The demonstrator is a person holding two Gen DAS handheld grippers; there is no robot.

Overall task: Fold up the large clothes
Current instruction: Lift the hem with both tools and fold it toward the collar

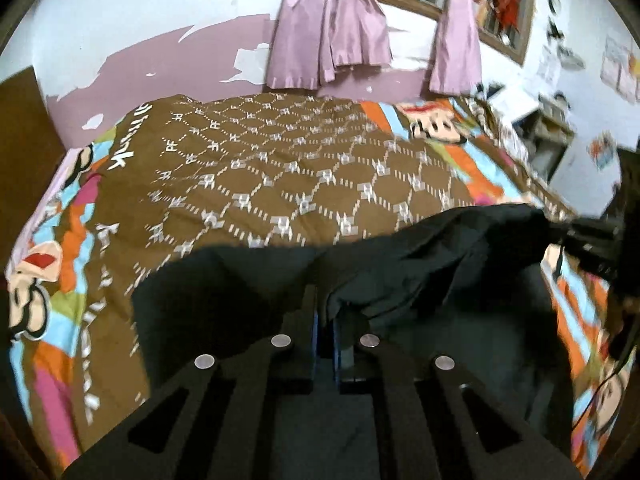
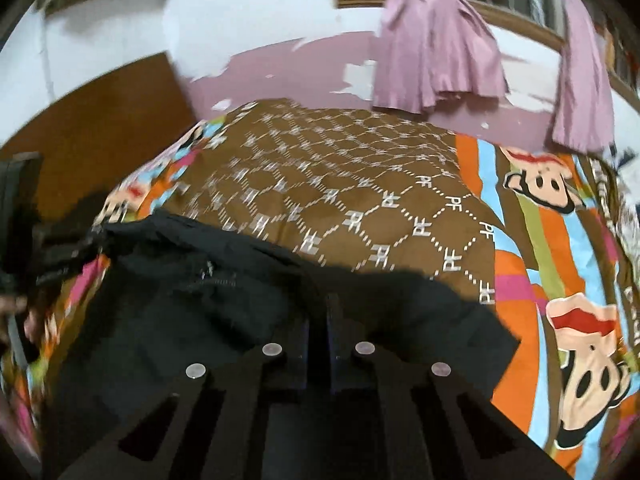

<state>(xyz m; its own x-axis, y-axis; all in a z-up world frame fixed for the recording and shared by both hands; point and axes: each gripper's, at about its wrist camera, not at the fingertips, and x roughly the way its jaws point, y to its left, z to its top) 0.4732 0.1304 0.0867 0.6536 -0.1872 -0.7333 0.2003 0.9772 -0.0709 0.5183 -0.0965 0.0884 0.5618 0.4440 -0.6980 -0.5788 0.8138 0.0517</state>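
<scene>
Both tongs are clamping down tight. The left tongs [image 1: 322, 304] are pinching an edge of the black garment [image 1: 420, 264], fingers closed with cloth bunched between them. The right tongs [image 2: 320, 312] are gripping the same garment's edge too, jaws squeezed together on the fabric. The garment is spreading out around and beneath both tongs, draped over the bed [image 1: 280, 168]. Beyond the tongs, the brown patterned bedspread is stretching away, and farther back purple curtains [image 1: 328, 40] are hanging against the wall.
</scene>
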